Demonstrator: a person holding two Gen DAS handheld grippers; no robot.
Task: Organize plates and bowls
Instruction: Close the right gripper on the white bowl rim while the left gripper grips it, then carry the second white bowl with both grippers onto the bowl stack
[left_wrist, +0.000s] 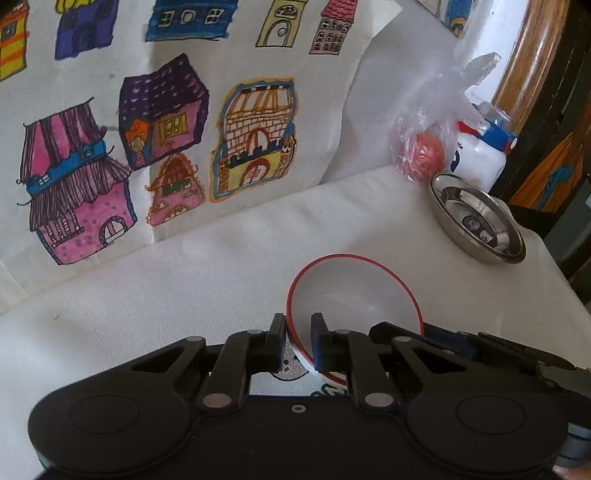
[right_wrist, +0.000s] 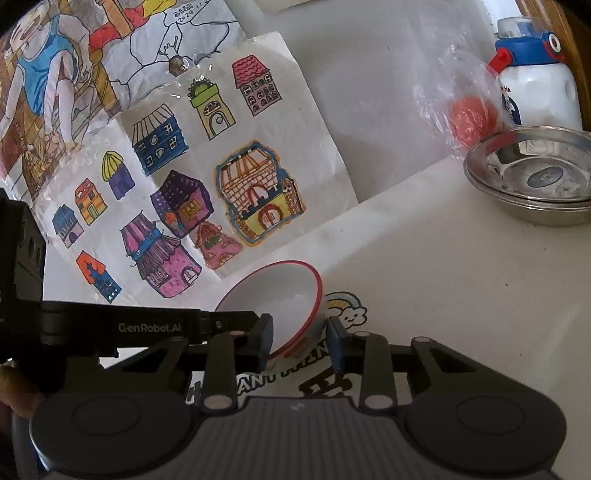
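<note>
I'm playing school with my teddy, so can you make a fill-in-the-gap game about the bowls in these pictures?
1. The white bowl held at its edge by the left gripper has a rim coloured ____.
2. The shiny dishes stacked by the white bottle with a blue cap are made of ____.
3. The round orange thing sits inside a clear plastic ____.
4. The paper drawings on the wall show colourful ____.

Missing words: red; metal; bag; houses
</note>
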